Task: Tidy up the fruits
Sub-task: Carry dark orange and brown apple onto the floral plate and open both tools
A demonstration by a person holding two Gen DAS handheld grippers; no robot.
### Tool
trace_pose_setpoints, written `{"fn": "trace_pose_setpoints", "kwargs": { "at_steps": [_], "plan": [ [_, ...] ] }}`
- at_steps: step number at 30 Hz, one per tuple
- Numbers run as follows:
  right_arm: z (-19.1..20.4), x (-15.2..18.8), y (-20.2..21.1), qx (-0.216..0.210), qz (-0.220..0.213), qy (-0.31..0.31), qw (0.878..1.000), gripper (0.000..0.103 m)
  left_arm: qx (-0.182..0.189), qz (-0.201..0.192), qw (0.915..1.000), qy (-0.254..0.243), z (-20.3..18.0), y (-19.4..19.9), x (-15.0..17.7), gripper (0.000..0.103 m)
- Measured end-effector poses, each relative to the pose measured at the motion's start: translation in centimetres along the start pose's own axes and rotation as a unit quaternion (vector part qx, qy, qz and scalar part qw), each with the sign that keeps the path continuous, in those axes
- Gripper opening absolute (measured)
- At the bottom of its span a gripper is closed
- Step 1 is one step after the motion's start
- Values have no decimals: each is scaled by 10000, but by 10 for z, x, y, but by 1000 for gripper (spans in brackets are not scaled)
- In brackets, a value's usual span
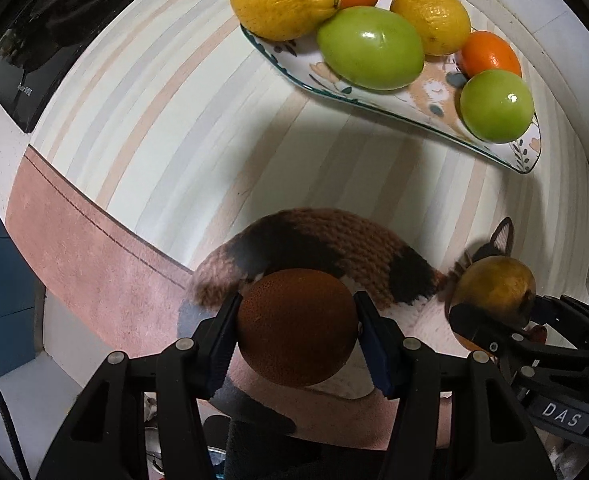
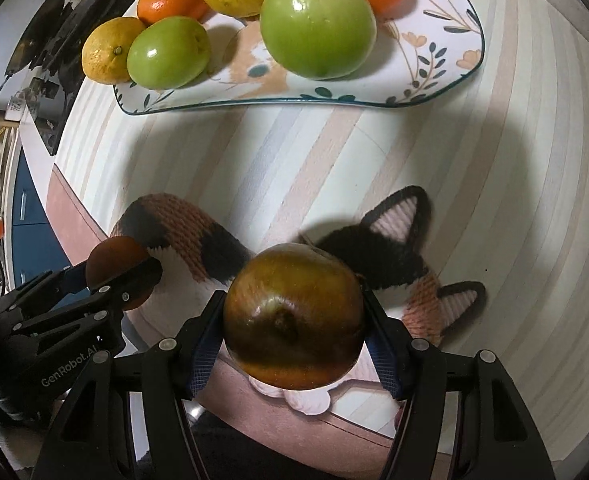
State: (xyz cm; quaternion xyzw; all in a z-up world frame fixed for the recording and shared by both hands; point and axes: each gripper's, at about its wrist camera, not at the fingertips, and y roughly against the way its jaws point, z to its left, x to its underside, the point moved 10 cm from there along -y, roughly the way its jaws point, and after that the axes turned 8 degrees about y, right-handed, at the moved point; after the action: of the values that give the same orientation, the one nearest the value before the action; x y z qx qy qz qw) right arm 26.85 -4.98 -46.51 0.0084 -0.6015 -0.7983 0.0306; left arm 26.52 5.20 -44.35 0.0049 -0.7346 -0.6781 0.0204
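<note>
Holding one fruit apiece, two handheld grippers point downward over a knitted cat-shaped mat (image 2: 198, 236) on a striped tablecloth (image 1: 154, 128). The left gripper (image 1: 296, 330) is clenched on an orange (image 1: 296, 326), its pads pressing both sides of the fruit. The right gripper (image 2: 294, 316) grasps a shaded green apple (image 2: 294, 314), stem dimple turned toward the camera.

Ahead of both grippers, across a bare stretch of cloth, sits a long, curved floral plate (image 2: 434, 80). It carries two lemons, two oranges and two green apples, some of them touching. Its long axis runs crosswise to the way the grippers face.

From the right gripper the plate lies straight ahead, with a bare patch of plate at its right end, beside the large green apple (image 2: 318, 24). From the left gripper the plate lies ahead and to the right. Neither hand looks clearly nearer. If the plate is the goal, each fruit must travel forward over the mat to reach it.
</note>
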Motion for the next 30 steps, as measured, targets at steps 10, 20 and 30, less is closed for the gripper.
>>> {"fn": "trace_pose_setpoints", "kwargs": {
  "at_steps": [10, 20, 30],
  "plan": [
    [-38, -2, 41, -291, -446, -426, 9977, 67, 99, -292, 9993, -195, -35, 39, -34, 53],
    [-99, -68, 119, -265, -1303, -904, 9870, 67, 430, -952, 9930, -547, -83, 123, -118, 53],
    [-130, -121, 106, 115, -1214, -916, 9883, 67, -24, -1040, 9901, -946, -98, 127, -207, 53]
  ]
}}
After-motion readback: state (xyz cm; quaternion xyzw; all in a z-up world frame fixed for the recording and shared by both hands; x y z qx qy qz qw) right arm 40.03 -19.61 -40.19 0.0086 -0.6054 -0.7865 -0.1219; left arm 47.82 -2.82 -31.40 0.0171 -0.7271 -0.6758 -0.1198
